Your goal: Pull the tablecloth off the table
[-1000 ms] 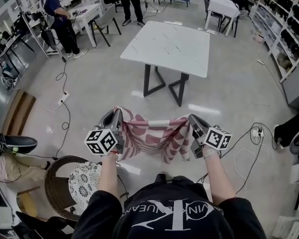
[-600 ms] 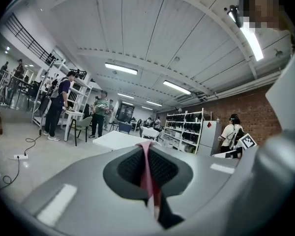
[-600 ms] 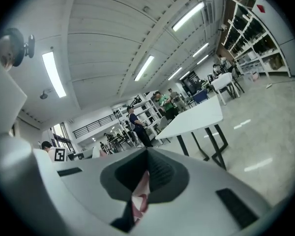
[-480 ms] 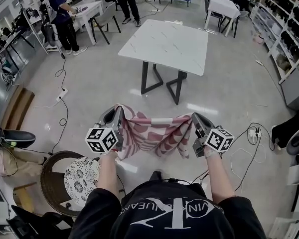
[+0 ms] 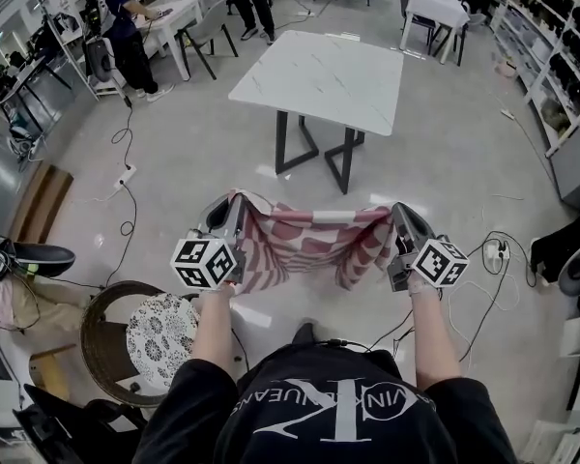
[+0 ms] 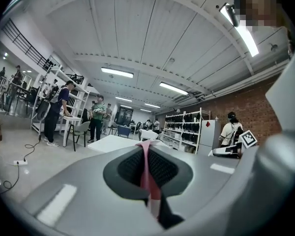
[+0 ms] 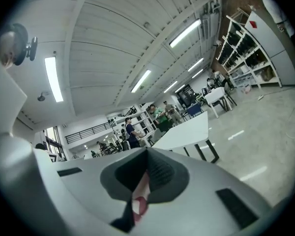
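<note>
Clearly the tablecloth (image 5: 304, 245), patterned in pink and white, is off the table (image 5: 319, 80): it hangs in the air as a sagging band between the two grippers, in front of the person and above the grey floor (image 5: 193, 153). The left gripper (image 5: 234, 211) is clamped on one edge of it, and its own view shows a thin pink strip of the tablecloth (image 6: 147, 173) pinched between the closed jaws. The right gripper (image 5: 397, 218) bites the opposite edge the same way, with a fold of the tablecloth (image 7: 140, 195) squeezed between its jaws. The table stands beyond, its white marbled top bare, on dark angled legs. On the floor to the left a black cable (image 5: 126, 228) snakes past a white power strip (image 5: 126, 174); to the right a tangle of cords (image 5: 483, 274) lies near the right gripper. Just below the left gripper sits a round wicker seat (image 5: 97, 346) holding a floral cushion (image 5: 159, 336). Along the right wall, open shelves (image 5: 561, 66) carry rows of dark items too small to name. Farther back, a person in a blue top (image 5: 126, 13) stands at a white desk (image 5: 179, 13)
</note>
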